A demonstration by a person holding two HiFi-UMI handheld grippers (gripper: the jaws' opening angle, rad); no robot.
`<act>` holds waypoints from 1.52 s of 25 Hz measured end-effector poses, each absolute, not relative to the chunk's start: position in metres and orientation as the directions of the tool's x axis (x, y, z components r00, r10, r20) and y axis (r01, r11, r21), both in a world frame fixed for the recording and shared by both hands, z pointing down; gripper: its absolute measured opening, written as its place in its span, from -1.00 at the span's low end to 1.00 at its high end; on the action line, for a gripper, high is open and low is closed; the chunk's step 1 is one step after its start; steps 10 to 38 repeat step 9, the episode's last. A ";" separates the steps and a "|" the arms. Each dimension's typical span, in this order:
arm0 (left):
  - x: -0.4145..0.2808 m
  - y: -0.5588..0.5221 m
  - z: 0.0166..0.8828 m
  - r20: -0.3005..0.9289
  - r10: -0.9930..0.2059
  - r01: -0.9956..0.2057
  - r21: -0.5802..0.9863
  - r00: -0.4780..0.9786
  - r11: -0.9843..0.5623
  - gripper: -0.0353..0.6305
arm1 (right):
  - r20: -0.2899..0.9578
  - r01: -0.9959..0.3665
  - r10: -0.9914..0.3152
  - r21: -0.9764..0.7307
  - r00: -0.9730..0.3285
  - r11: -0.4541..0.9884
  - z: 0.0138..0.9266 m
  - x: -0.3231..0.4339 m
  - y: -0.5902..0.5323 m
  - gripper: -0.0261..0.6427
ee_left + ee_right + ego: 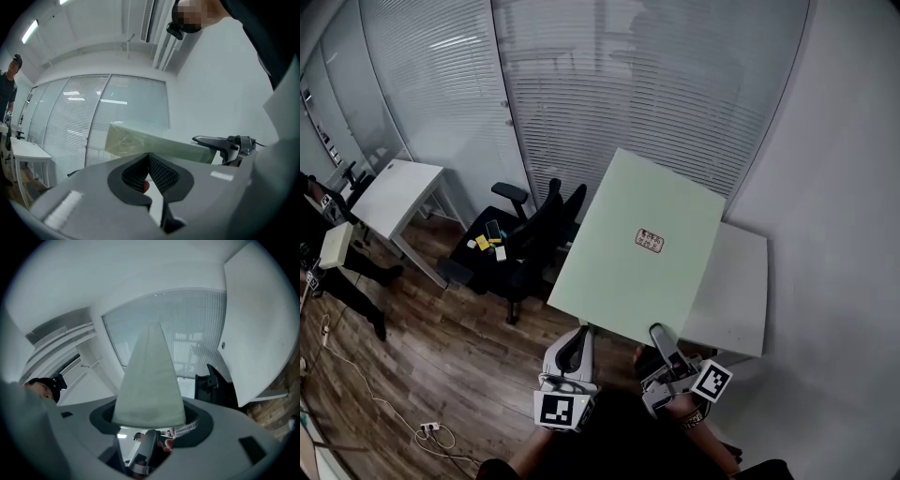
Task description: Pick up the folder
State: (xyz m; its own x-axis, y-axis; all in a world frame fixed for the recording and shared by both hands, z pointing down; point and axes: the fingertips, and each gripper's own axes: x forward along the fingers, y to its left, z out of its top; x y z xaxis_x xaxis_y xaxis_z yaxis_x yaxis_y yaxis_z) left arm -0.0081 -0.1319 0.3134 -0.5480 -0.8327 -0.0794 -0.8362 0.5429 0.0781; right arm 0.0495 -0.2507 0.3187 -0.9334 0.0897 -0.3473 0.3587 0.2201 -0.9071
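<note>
A large pale green folder (637, 253) with a small red-printed label is held up in the air, tilted, above the white table's (739, 291) left side. My right gripper (662, 337) is shut on the folder's near edge; in the right gripper view the folder (150, 380) stands up out of the jaws' mouth. My left gripper (581, 343) sits just left of it, under the folder's near corner, shut with nothing between its pads (159, 174). In the left gripper view the folder (154, 143) lies beyond the jaws, and the right gripper (225, 143) is at its right end.
A black office chair (534, 239) with small items on its seat stands left of the folder. Farther left are another white desk (394, 192) and a person (328, 253). A cable and power strip (431, 429) lie on the wooden floor. A blind-covered glass wall stands behind, and a white wall is on the right.
</note>
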 end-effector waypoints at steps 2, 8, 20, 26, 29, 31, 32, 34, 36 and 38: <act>-0.008 -0.133 0.317 -0.068 -0.833 -0.835 0.083 -0.550 0.545 -0.88 | -0.345 0.357 0.092 -0.909 -0.934 0.216 0.321 0.049 -0.251 -0.06; -0.007 -0.135 0.328 -0.047 -0.836 -0.836 0.097 -0.546 0.540 -0.88 | -0.327 0.338 0.088 -0.921 -0.941 0.193 0.333 0.048 -0.252 -0.06; -0.007 -0.135 0.329 -0.042 -0.838 -0.837 0.099 -0.544 0.538 -0.88 | -0.322 0.333 0.085 -0.924 -0.943 0.190 0.335 0.050 -0.251 -0.06; -0.007 -0.135 0.329 -0.042 -0.838 -0.837 0.099 -0.544 0.538 -0.88 | -0.322 0.333 0.085 -0.924 -0.943 0.190 0.335 0.050 -0.251 -0.06; -0.007 -0.135 0.329 -0.042 -0.838 -0.837 0.099 -0.544 0.538 -0.88 | -0.322 0.333 0.085 -0.924 -0.943 0.190 0.335 0.050 -0.251 -0.06; -0.007 -0.135 0.329 -0.042 -0.838 -0.837 0.099 -0.544 0.538 -0.88 | -0.322 0.333 0.085 -0.924 -0.943 0.190 0.335 0.050 -0.251 -0.06; -0.007 -0.135 0.329 -0.042 -0.838 -0.837 0.099 -0.544 0.538 -0.88 | -0.322 0.333 0.085 -0.924 -0.943 0.190 0.335 0.050 -0.251 -0.06; -0.007 -0.135 0.329 -0.042 -0.838 -0.837 0.099 -0.544 0.538 -0.88 | -0.322 0.333 0.085 -0.924 -0.943 0.190 0.335 0.050 -0.251 -0.06; -0.007 -0.135 0.329 -0.042 -0.838 -0.837 0.099 -0.544 0.538 -0.88 | -0.322 0.333 0.085 -0.924 -0.943 0.190 0.335 0.050 -0.251 -0.06; -0.007 -0.135 0.329 -0.042 -0.838 -0.837 0.099 -0.544 0.538 -0.88 | -0.322 0.333 0.085 -0.924 -0.943 0.190 0.335 0.050 -0.251 -0.06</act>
